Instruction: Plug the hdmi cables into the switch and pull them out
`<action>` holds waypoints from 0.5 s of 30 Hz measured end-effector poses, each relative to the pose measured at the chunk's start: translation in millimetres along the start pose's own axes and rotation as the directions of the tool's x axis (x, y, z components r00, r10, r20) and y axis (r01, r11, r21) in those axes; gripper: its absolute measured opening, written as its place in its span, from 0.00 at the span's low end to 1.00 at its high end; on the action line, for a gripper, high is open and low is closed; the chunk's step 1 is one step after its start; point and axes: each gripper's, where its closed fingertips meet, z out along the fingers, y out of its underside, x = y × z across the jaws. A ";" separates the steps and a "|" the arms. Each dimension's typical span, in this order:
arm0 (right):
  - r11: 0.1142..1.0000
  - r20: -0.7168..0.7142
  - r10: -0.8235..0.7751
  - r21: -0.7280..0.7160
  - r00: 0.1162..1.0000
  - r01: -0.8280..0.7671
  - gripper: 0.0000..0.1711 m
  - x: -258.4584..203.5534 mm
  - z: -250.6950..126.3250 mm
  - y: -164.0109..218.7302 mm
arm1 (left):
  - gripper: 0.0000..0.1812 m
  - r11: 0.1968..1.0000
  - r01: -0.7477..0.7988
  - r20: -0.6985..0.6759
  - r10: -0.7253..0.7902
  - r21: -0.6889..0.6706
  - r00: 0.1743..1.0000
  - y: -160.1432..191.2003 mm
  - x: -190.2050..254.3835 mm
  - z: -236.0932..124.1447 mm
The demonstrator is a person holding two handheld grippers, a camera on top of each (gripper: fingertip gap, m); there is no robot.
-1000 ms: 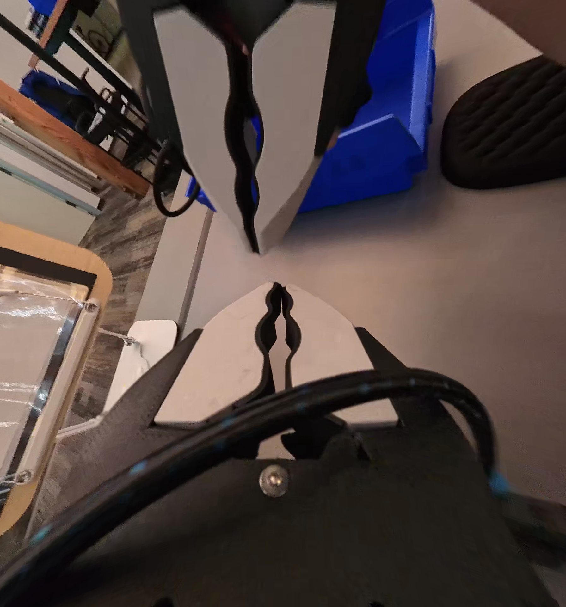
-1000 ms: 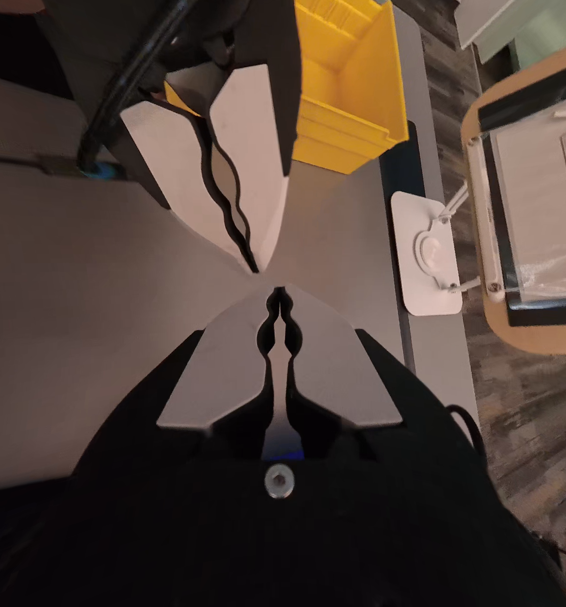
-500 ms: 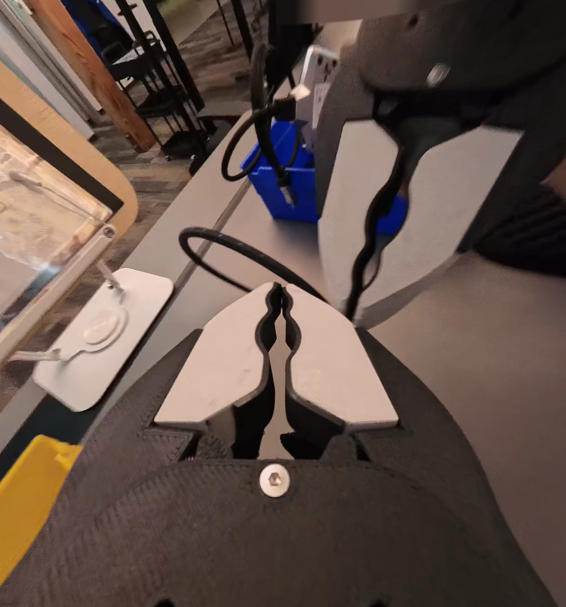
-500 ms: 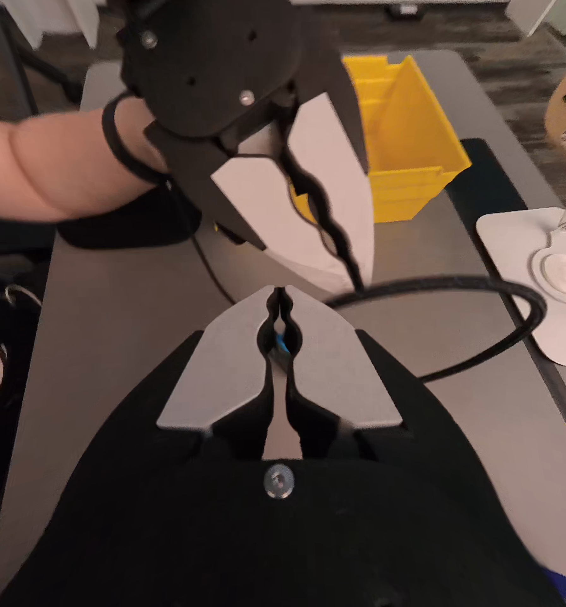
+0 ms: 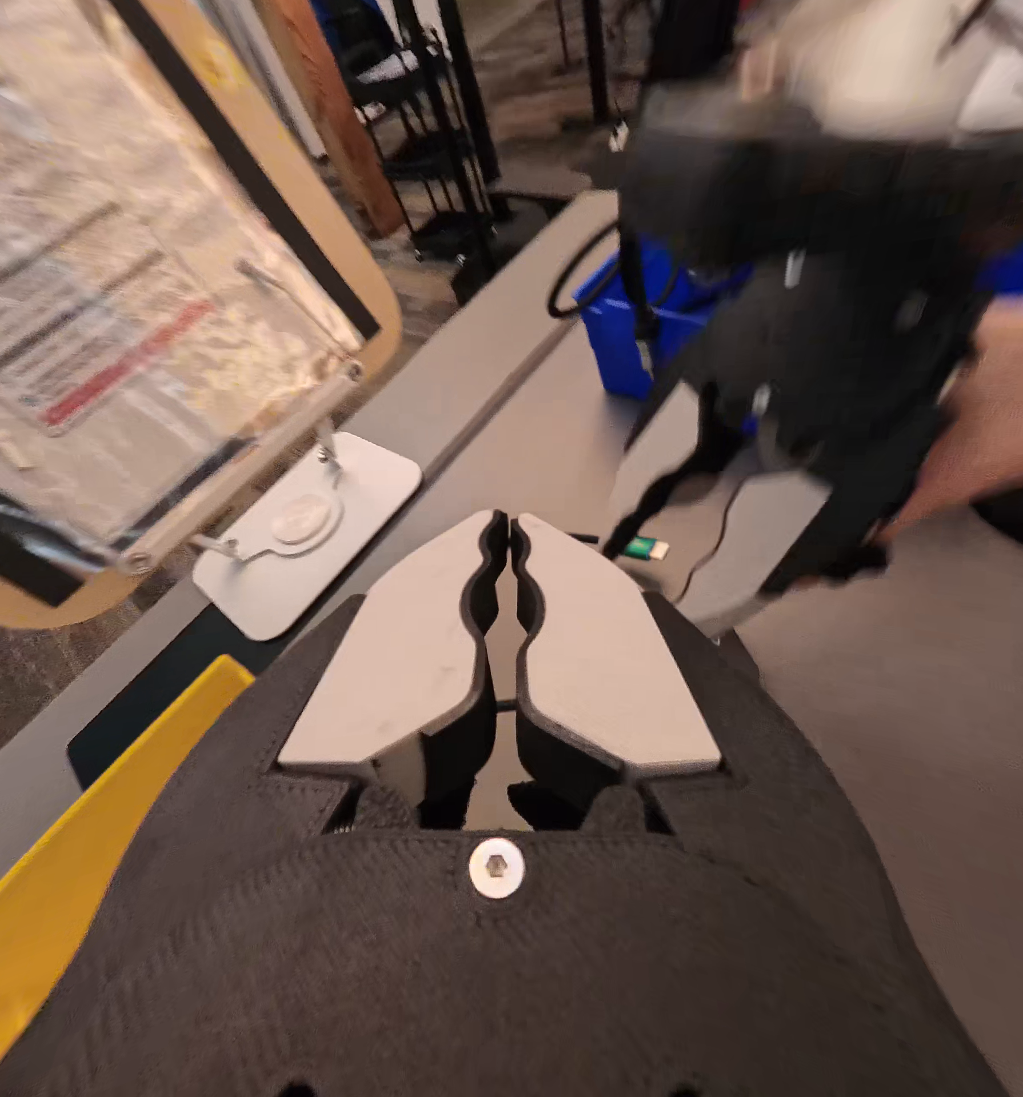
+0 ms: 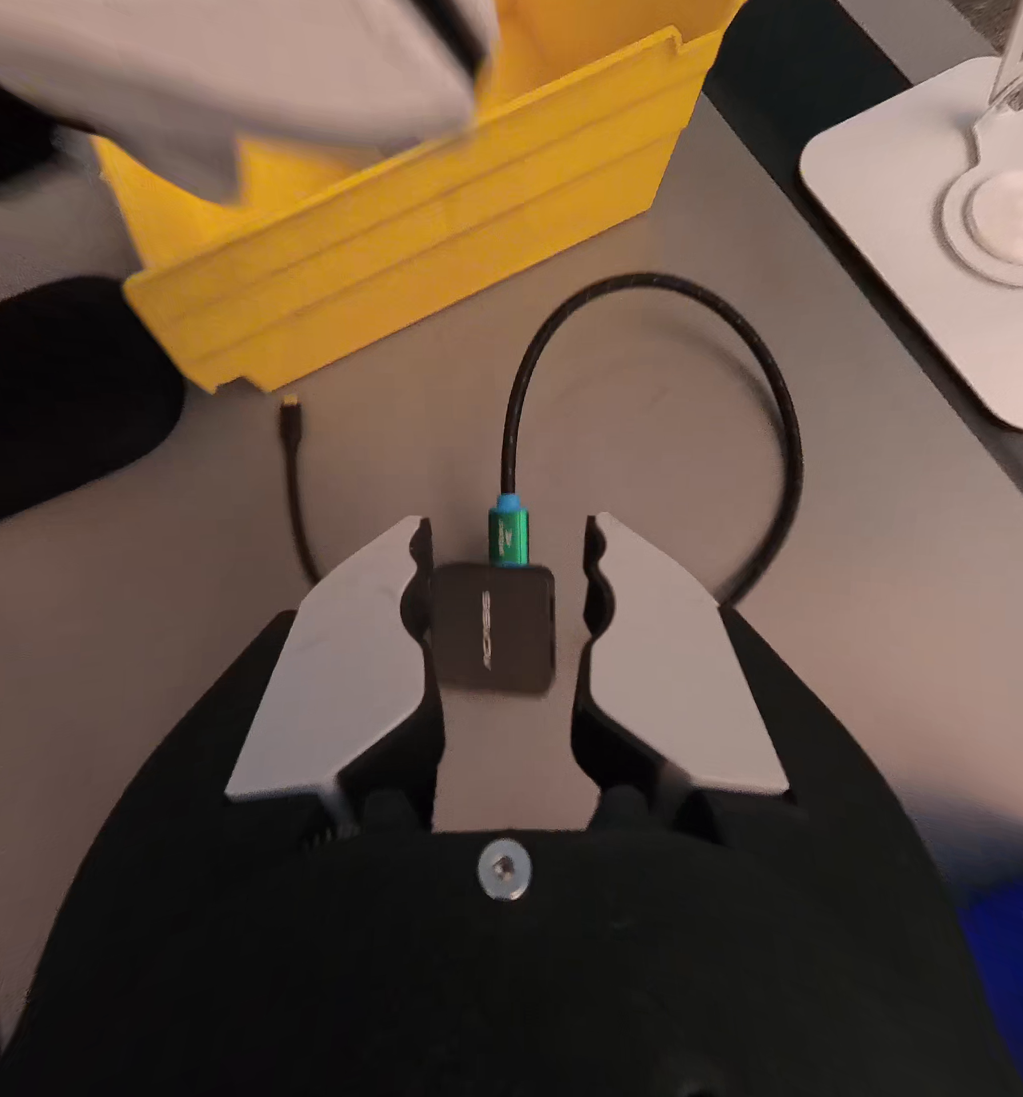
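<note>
The black HDMI switch (image 6: 494, 629) is being straddled by the right gripper (image 6: 506, 537), its jaws spread wide. A green-ended HDMI cable (image 6: 509, 537) is plugged into the switch, near the yellow bin (image 6: 414, 237). The left gripper (image 5: 508, 525) is being held closed and empty above the surface (image 5: 913, 742).

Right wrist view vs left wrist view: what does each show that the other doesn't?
Right only: the black switch between the open right claw, one green plug seated in its far edge, and a thin loose cable.
Left only: the shut left claw, the blue bin, the framed board.
Both: yellow bin, white stand base, grey table.
</note>
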 end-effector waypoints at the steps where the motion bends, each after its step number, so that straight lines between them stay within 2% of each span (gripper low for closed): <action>1: 1.000 -0.017 0.009 0.020 1.000 -0.008 0.29 -1.8 15.6 -3.1 | 0.00 0.999 0.024 0.026 -0.024 0.029 0.999 -6.8 -8.7 -9.5; 3: 0.999 -0.062 -0.022 0.022 0.998 0.024 0.27 -3.6 45.6 -0.8 | 0.01 0.996 0.051 0.079 -0.057 0.078 0.995 -17.6 -26.1 -30.3; 6: 0.974 -0.172 -0.159 -0.186 0.972 0.127 0.28 8.0 75.7 26.3 | 0.03 0.987 0.081 0.127 -0.098 0.137 0.987 -26.7 -44.3 -56.7; 8: 0.956 -0.217 -0.228 -0.234 0.949 0.176 0.26 14.4 86.6 24.3 | 0.03 0.978 0.121 0.107 -0.140 0.168 0.984 -31.3 -47.6 -66.2; 9: 0.953 -0.214 -0.238 -0.240 0.947 0.185 0.19 15.1 90.3 20.4 | 0.03 0.973 0.140 0.087 -0.158 0.185 0.984 -33.8 -47.0 -68.7; 10: 0.947 -0.166 -0.245 -0.250 0.955 0.200 0.07 10.9 93.4 19.2 | 0.03 0.968 0.154 0.063 -0.170 0.199 0.983 -35.8 -45.1 -69.7; 12: 0.954 -0.126 -0.212 -0.243 0.969 0.177 0.06 10.9 90.0 15.6 | 0.04 0.965 0.173 0.035 -0.183 0.199 0.983 -35.2 -42.6 -68.8; 15: 0.984 -0.042 -0.167 -0.068 0.985 0.164 0.05 7.6 53.4 -5.9 | 0.07 0.965 0.193 0.044 -0.204 0.176 0.978 -28.7 -48.6 -67.6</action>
